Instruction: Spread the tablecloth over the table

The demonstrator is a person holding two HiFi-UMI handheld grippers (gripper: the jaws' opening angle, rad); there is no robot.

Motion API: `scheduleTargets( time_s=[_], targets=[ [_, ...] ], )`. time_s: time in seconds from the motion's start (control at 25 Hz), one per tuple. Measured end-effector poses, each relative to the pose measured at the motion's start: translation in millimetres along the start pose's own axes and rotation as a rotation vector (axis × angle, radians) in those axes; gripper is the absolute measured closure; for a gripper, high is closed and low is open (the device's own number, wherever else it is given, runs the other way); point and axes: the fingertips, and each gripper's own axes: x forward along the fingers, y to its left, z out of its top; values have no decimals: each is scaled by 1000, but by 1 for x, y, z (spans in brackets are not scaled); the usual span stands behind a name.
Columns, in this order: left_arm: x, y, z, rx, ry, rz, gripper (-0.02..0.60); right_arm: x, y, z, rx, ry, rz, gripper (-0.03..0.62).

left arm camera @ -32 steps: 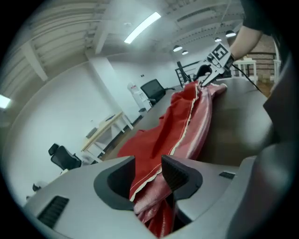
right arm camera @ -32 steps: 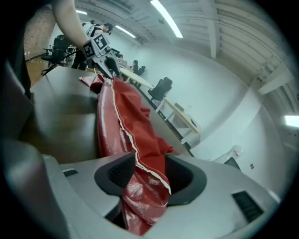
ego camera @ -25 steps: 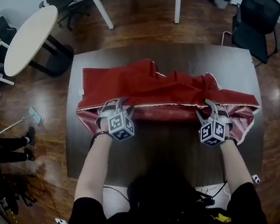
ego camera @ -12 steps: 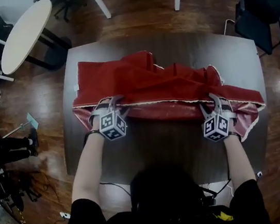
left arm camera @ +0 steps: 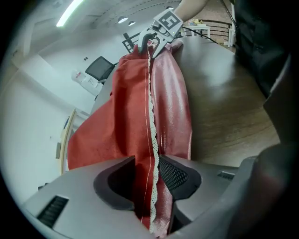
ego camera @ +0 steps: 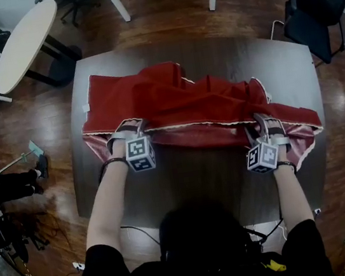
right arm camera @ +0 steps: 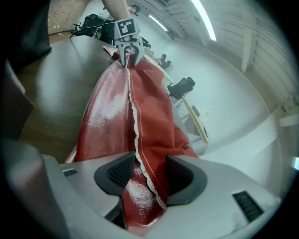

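On the dark brown rectangular table, in the head view, the red tablecloth with white lace trim lies bunched across the middle. The left gripper and the right gripper hold its near hem, left and right. The step in hand seems to be the unfolding; next, I judge, both hands must draw this hem toward the near edge together.

Left gripper view: the jaws have just been closing and pinch the laced hem narrowly.

Right gripper view: the jaws, also narrow, clamp the same hem.
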Motion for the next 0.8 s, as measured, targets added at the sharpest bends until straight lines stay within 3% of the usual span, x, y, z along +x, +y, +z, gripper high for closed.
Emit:
scheduleTargets(
  time_s=[0.12, 0.2, 0.32, 0.4, 0.64, 0.8],
  targets=[
    [-1, 5, -4, -48, -6, -1, 430, -2, -7, 1, 25, -29, -4, 382],
    [-7, 9, -1, -77, -31, -9, 471, -4, -14, 0, 81, -38, -11, 397],
    [-16, 15, 2, -123, -64, -10, 556, -6, -20, 2, 96, -51, -7, 538],
    [-21, 18, 4, -155, -76, -13, 566, -8, -22, 4, 88, -57, -9, 560],
    [-52, 29, 12, -172, -122, 36, 566, -32, -43, 18, 188, -96, -56, 571],
    [-74, 25, 13, -149, -141, 71, 565, -52, -43, 18, 159, -110, -87, 578]
  ],
)
